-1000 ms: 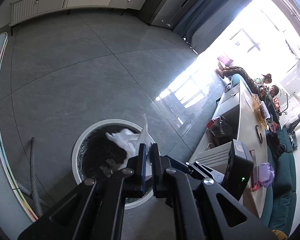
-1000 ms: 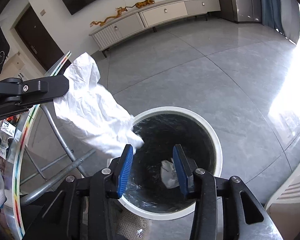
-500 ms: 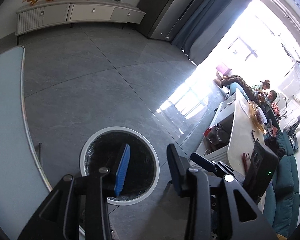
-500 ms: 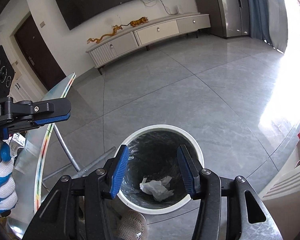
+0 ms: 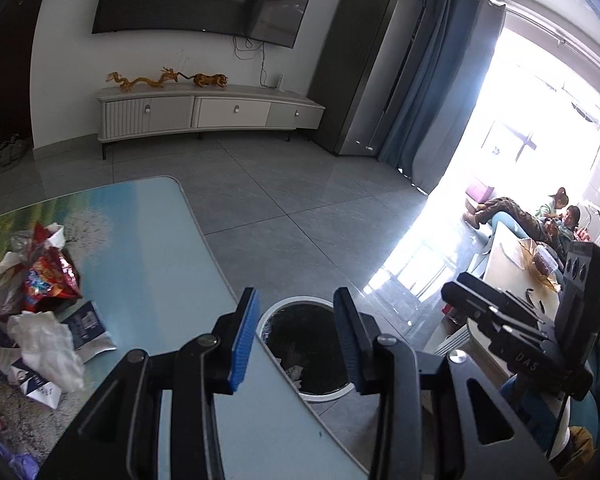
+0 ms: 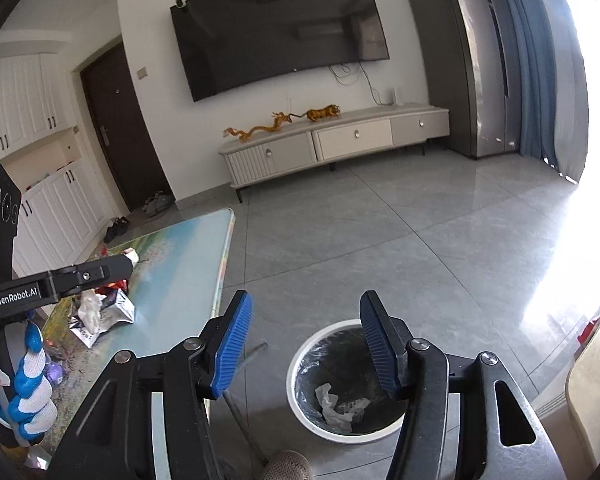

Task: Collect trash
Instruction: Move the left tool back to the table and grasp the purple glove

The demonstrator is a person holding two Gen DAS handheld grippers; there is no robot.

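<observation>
A round white-rimmed trash bin (image 6: 300, 354) with a black liner stands on the floor beside the table; crumpled white paper (image 6: 334, 402) lies inside. It also shows in the left wrist view (image 5: 265, 318). My left gripper (image 5: 294, 338) is open and empty, above the table edge near the bin. My right gripper (image 6: 304, 342) is open and empty, above the bin. On the table lie a red snack bag (image 5: 48, 276), a crumpled white tissue (image 5: 46, 344) and a blue-white wrapper (image 5: 88, 326). The pile also shows in the right wrist view (image 6: 100, 312).
The glass table (image 5: 152, 248) has a printed landscape top. A white TV cabinet (image 6: 340, 144) stands against the far wall under a TV. A low table (image 5: 508, 264) and seated people (image 5: 556, 216) are at the right by the bright window.
The left gripper let the white tissue drop into the bin and opened. Both grippers then rose and tilted up, bringing the table and room into view.
</observation>
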